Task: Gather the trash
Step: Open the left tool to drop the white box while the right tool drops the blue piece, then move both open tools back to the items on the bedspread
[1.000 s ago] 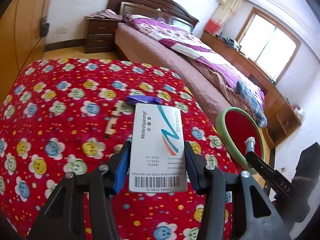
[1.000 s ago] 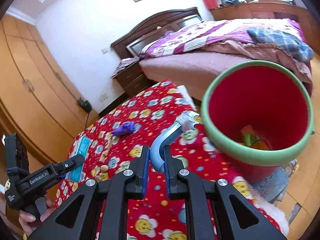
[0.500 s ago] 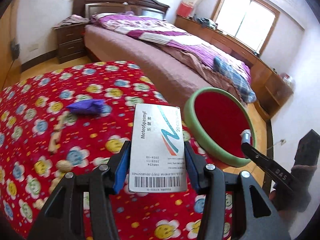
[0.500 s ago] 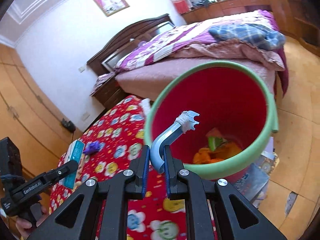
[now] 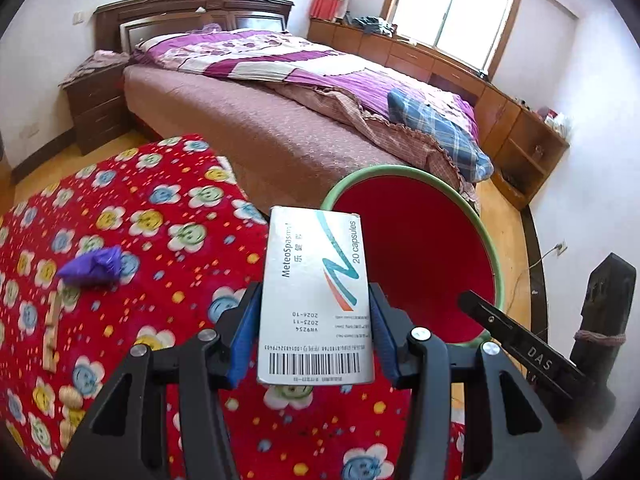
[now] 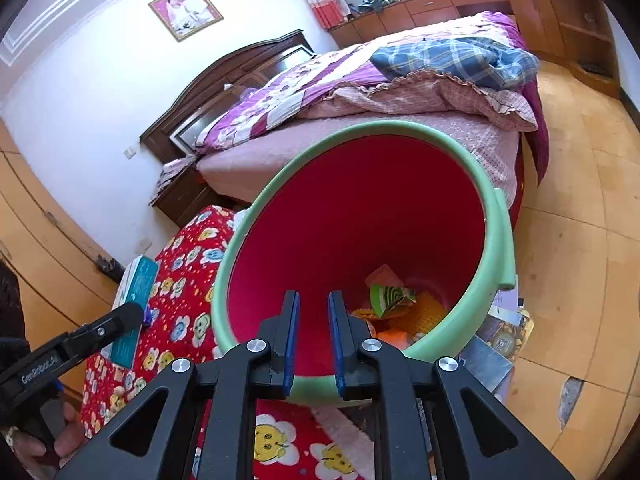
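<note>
Between the jaws of the left gripper (image 5: 316,334) a flat white medicine box (image 5: 316,300) is clamped by its two long edges; its long axis runs straight out along the fingers, barcode end nearest the camera, far end reaching past the fingertips toward the green rim of the red bin (image 5: 420,264); the printed face looks up at the camera. Ahead and right of these jaws the bin's mouth stands open, its near rim just beyond the box's far corner; left of them a purple wad (image 5: 94,266) lies on the red flowered worktop (image 5: 160,240), well apart from the box, with small wooden pieces (image 5: 52,328) further left. The bed (image 5: 280,120) lies beyond the worktop's far edge. Over the bin, the right gripper (image 6: 314,300) has its jaws opening with nothing between them; they point down into the bin, above the near rim, and orange and green scraps (image 6: 394,304) rest on the bottom ahead of the fingertips; bare floor (image 6: 580,240) spreads right of the bin.
</note>
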Action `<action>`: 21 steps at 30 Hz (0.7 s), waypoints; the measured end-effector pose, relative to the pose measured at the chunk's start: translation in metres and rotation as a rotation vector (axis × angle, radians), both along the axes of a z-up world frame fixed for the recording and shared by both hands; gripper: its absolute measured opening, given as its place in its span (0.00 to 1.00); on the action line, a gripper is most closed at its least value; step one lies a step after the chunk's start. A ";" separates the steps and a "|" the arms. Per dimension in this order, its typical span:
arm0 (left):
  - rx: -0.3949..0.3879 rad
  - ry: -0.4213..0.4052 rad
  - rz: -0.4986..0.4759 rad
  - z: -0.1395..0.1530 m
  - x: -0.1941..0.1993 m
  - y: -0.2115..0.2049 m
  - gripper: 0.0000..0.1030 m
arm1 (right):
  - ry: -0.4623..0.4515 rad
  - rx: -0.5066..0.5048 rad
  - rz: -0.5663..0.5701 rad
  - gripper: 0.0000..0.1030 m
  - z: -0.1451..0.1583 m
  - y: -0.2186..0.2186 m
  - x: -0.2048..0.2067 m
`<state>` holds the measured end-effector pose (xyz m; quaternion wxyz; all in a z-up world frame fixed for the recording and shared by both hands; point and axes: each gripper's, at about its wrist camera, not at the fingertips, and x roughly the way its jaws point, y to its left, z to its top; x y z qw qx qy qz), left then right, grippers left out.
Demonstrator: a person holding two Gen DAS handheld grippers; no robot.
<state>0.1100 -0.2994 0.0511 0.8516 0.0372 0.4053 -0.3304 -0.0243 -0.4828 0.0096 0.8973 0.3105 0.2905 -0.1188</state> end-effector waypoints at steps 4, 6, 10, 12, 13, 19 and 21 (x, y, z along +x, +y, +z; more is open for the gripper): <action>0.021 -0.006 -0.032 -0.004 0.004 -0.019 0.50 | -0.013 0.005 -0.003 0.18 -0.001 -0.003 -0.002; 0.024 -0.004 -0.050 -0.006 0.005 -0.028 0.50 | -0.019 0.005 -0.009 0.19 -0.001 -0.004 -0.005; 0.039 -0.006 -0.084 -0.012 0.006 -0.046 0.51 | -0.030 0.011 -0.021 0.20 0.000 -0.005 -0.010; 0.037 0.010 -0.096 -0.016 0.008 -0.053 0.51 | -0.033 0.013 -0.027 0.21 0.000 -0.006 -0.013; 0.032 0.021 -0.101 -0.017 0.010 -0.056 0.51 | -0.035 0.013 -0.028 0.21 0.001 -0.007 -0.014; 0.025 0.031 -0.097 -0.023 0.009 -0.059 0.60 | -0.042 0.020 -0.034 0.23 0.001 -0.012 -0.016; 0.020 0.026 -0.098 -0.021 0.007 -0.056 0.60 | -0.043 0.023 -0.033 0.23 0.000 -0.011 -0.016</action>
